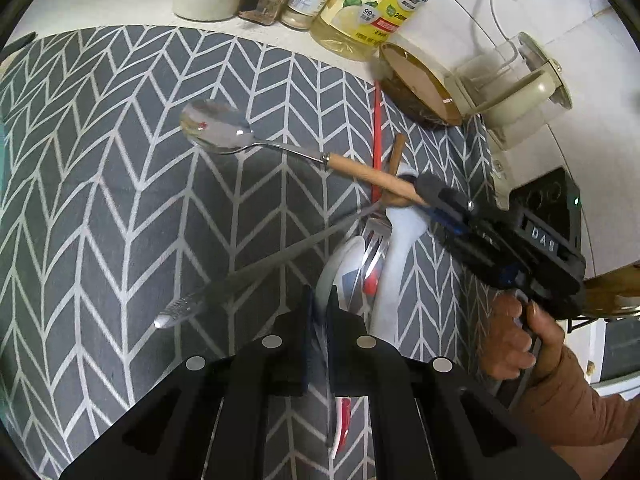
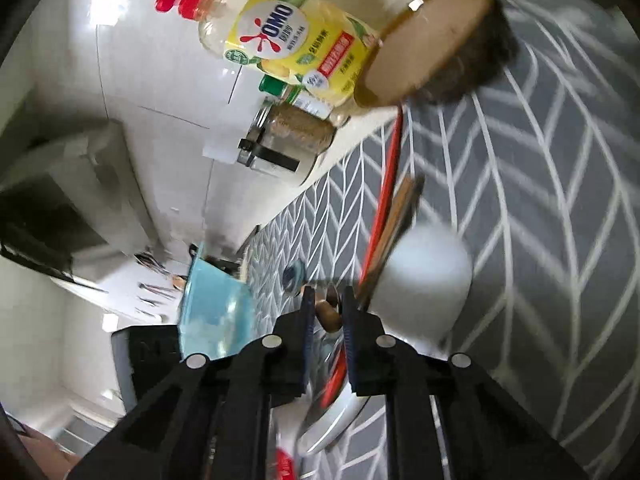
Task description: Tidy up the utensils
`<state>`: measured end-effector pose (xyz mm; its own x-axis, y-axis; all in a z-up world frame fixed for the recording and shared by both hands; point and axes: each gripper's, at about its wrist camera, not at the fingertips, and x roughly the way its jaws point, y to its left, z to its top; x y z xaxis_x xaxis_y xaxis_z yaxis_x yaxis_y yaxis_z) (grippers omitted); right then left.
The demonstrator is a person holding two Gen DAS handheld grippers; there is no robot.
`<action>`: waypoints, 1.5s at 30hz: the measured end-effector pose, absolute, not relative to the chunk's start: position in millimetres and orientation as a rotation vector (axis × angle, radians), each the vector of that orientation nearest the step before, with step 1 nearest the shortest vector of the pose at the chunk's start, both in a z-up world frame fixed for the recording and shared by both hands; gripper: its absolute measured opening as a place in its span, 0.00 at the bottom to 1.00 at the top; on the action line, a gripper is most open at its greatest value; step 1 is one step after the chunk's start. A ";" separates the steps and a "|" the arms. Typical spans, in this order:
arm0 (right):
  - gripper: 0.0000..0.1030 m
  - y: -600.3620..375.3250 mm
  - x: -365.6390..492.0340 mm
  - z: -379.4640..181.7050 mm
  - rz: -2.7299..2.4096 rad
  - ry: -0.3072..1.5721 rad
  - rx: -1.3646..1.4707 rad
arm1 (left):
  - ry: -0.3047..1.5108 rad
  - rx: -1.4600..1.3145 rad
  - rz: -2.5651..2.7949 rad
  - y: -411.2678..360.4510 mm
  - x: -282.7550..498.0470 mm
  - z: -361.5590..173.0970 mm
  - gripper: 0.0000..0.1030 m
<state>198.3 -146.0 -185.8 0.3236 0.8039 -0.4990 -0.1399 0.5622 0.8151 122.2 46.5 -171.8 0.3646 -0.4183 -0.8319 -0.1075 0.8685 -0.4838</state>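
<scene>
Left wrist view: the left gripper [image 1: 318,312] is clenched on the thin rim of a white cup [image 1: 396,248] that lies tilted on the grey mat [image 1: 120,184]. A fork [image 1: 374,240], a red stick [image 1: 377,136] and a brown stick [image 1: 396,152] sit in the cup. The right gripper [image 1: 424,190] grasps the wooden handle of a spoon [image 1: 224,128], bowl raised over the mat. A hand [image 1: 516,340] holds that gripper. A metal handle [image 1: 256,272] is blurred.

Right wrist view: the right gripper [image 2: 326,304] pads press on the brown handle end. The cup [image 2: 424,280] lies just beside. A bottle [image 2: 288,44] and a blue bowl [image 2: 216,312] stand further off.
</scene>
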 end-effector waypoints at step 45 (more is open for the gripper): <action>0.33 -204.7 163.7 -125.0 0.324 0.840 0.128 | 1.199 -0.433 -0.310 40.6 117.2 -154.0 0.07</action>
<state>163.7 -204.7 -125.0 0.6217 0.3311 -0.7099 -0.2304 0.9435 0.2383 117.2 40.6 -154.0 0.3370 -0.4528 -0.8254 0.0035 0.8773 -0.4799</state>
